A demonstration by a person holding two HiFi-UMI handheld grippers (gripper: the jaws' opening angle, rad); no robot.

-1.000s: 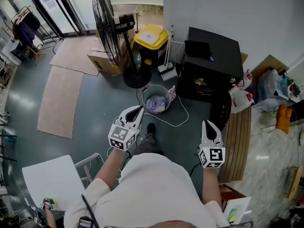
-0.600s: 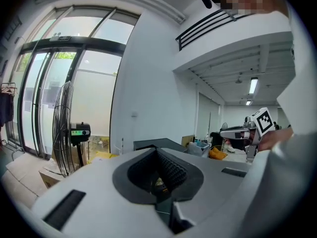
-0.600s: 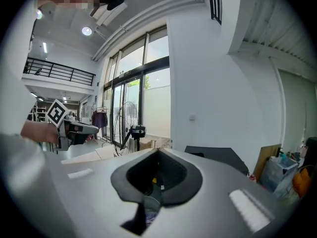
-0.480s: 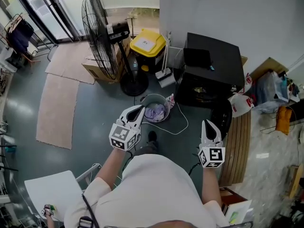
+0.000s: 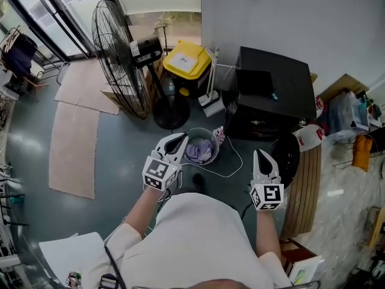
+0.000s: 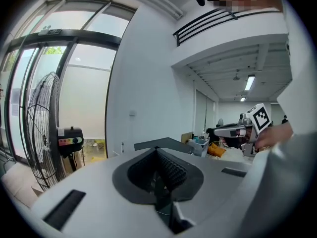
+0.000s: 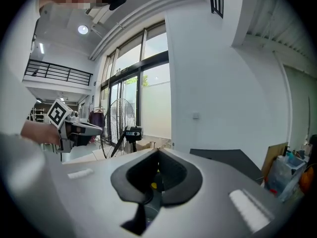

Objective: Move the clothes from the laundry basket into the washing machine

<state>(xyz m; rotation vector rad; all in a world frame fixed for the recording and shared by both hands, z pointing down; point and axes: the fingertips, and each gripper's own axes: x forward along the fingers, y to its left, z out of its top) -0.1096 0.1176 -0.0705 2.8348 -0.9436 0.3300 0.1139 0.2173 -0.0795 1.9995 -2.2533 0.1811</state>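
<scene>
Where clothes lie crumpled, the basket is round.

No text, label, brand or number can be read anywhere.

Head view looks down; gripper views look level, sharing fan.

You hold both arms bent and reaching forward, well apart. Your left arm carries the left gripper, pointing ahead, jaws together with nothing between them. Your right arm carries the right gripper, jaws likewise closed and empty.
</scene>
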